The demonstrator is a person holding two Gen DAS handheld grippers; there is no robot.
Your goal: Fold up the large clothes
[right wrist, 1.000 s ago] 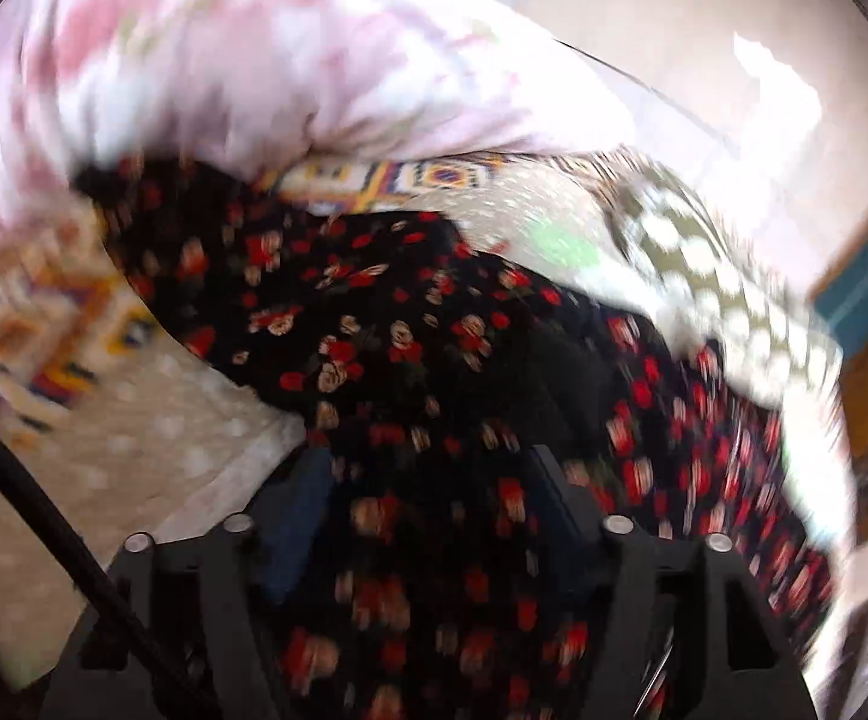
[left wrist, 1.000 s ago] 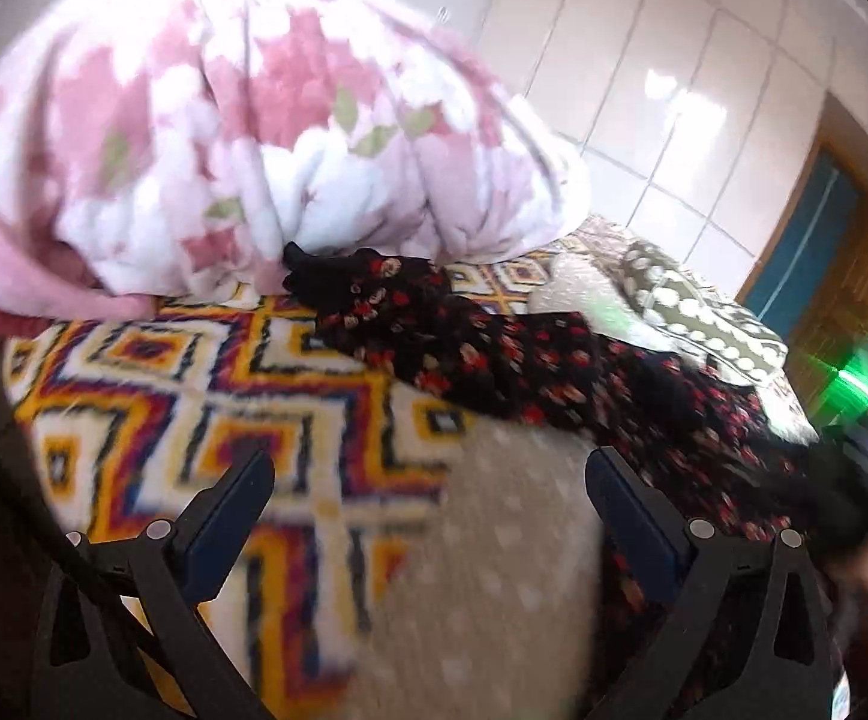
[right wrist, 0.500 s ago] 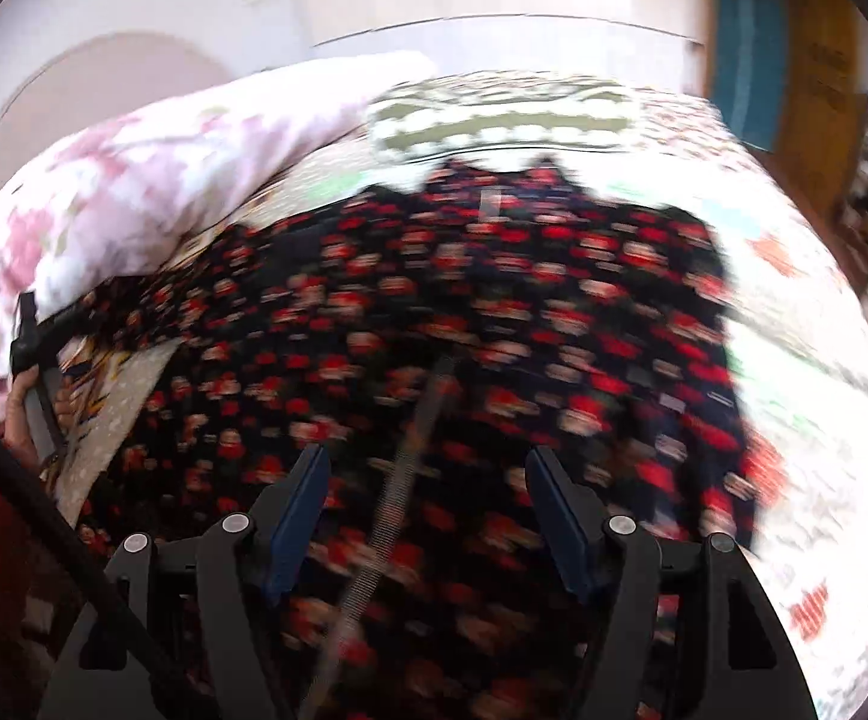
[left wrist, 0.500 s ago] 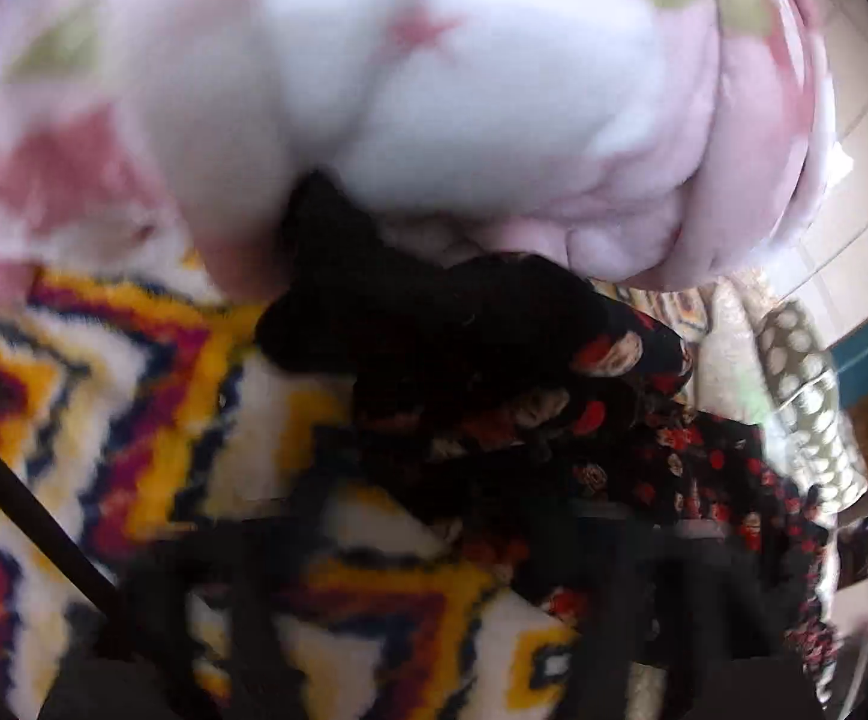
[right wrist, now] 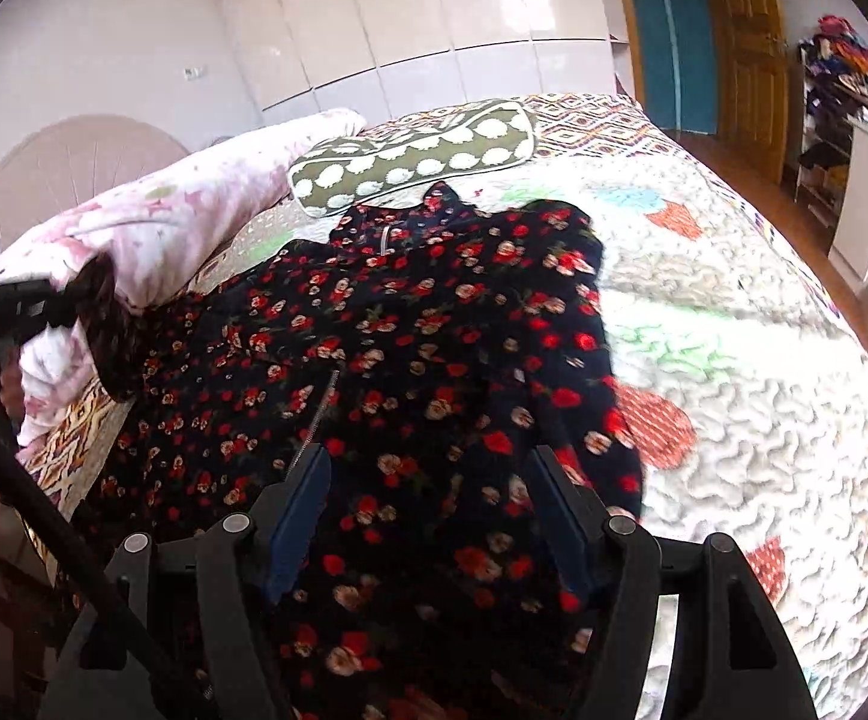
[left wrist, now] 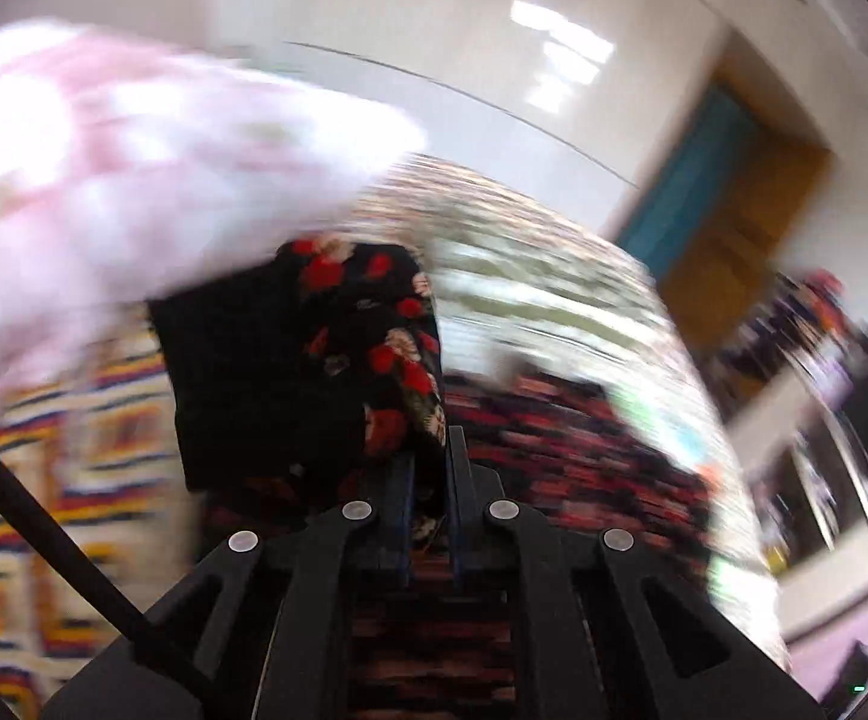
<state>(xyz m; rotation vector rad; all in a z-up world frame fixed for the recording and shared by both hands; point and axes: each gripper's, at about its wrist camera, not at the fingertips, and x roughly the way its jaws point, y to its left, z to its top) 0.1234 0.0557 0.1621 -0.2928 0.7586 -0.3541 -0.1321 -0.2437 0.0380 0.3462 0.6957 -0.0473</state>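
A black dress with red and cream flowers [right wrist: 410,360] lies spread on the bed. My left gripper [left wrist: 431,474] is shut on a corner of the dress [left wrist: 368,348] and holds it lifted; the view is blurred. In the right wrist view the left gripper [right wrist: 68,306] shows at the far left, pulling the dress corner up by the pink blanket. My right gripper [right wrist: 434,516] is open and empty, hovering over the dress's near part.
A pink floral blanket [right wrist: 182,222] lies bunched along the left. A green pillow with white dots [right wrist: 416,159] lies beyond the dress. A white quilt [right wrist: 733,372] covers the bed. A wooden door [right wrist: 745,42] and shelves [right wrist: 853,120] stand at the right.
My left gripper went from open to shut on the dress corner and lifted it. My right gripper swung round from close on the dress and now looks along it.
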